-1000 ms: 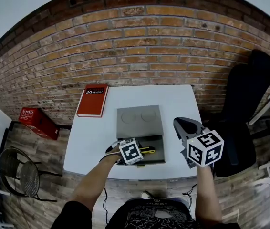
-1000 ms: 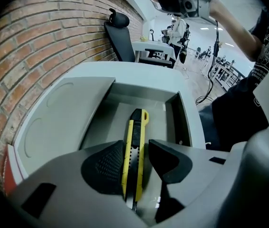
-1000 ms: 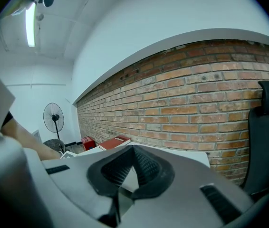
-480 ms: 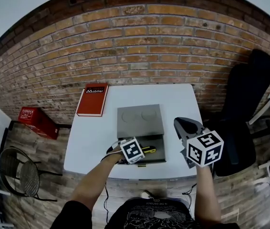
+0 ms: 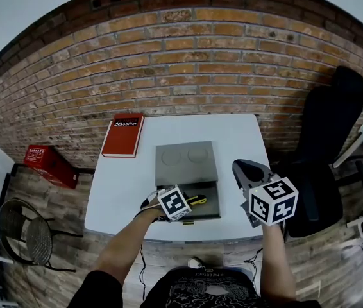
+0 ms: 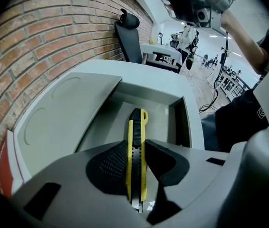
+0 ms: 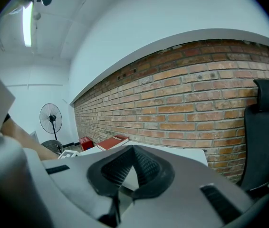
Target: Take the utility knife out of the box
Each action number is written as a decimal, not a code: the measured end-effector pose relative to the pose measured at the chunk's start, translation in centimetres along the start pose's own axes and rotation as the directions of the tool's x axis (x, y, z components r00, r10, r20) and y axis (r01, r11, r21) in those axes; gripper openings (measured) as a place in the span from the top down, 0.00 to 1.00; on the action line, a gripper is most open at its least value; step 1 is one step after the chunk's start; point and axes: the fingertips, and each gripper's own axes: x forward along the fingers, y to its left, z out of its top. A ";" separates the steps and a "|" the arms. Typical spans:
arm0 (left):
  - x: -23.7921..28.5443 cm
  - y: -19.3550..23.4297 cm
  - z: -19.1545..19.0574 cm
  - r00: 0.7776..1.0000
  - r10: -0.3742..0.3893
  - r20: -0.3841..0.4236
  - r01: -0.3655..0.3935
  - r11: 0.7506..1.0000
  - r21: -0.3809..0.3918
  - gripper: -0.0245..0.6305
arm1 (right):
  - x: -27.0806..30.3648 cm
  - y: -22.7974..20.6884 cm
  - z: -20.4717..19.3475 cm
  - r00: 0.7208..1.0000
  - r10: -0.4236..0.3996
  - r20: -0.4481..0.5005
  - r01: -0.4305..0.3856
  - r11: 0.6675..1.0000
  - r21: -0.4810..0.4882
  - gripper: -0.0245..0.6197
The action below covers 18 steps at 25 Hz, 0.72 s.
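Closing just now, the left gripper (image 6: 136, 147) clamps the utility knife (image 6: 137, 127) inside the box (image 6: 186, 120); the right gripper (image 7: 133, 152) is clenched, empty.

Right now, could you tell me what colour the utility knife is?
The utility knife is yellow and black; left gripper view.

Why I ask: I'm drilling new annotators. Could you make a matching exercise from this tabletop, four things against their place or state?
Things:
1 utility knife
2 red book
3 box lid
4 right gripper

Descriptions:
A jaws together, nothing between them
B far left corner of the table
C held in the left gripper
D swung open, behind the box

Pairs: 1-C, 2-B, 3-D, 4-A.
The left gripper's jaws have just been closing, with the utility knife between them.
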 end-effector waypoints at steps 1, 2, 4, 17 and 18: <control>-0.1 0.0 0.0 1.000 0.005 0.008 -0.005 1.000 -0.005 0.77 | -0.1 -0.1 0.0 1.000 -0.002 0.000 0.002 1.000 0.001 0.93; -0.3 0.0 0.0 1.000 0.008 0.017 -0.008 1.000 -0.011 0.77 | -0.2 -0.2 -0.1 1.000 -0.004 0.000 0.004 1.000 0.002 0.93; -0.6 0.1 0.2 0.999 0.016 0.035 -0.015 1.000 -0.021 0.77 | -0.3 -0.3 -0.2 1.000 -0.006 -0.002 0.006 1.000 0.004 0.93; -3.8 1.6 2.6 0.979 0.117 0.166 -0.104 0.991 -0.085 0.77 | -0.3 0.3 0.0 1.000 0.015 0.012 -0.015 1.000 0.007 0.93; -4.0 1.7 2.9 0.976 0.125 0.179 -0.111 0.990 -0.088 0.77 | -0.3 0.3 0.0 1.000 0.011 0.008 -0.011 1.000 0.004 0.93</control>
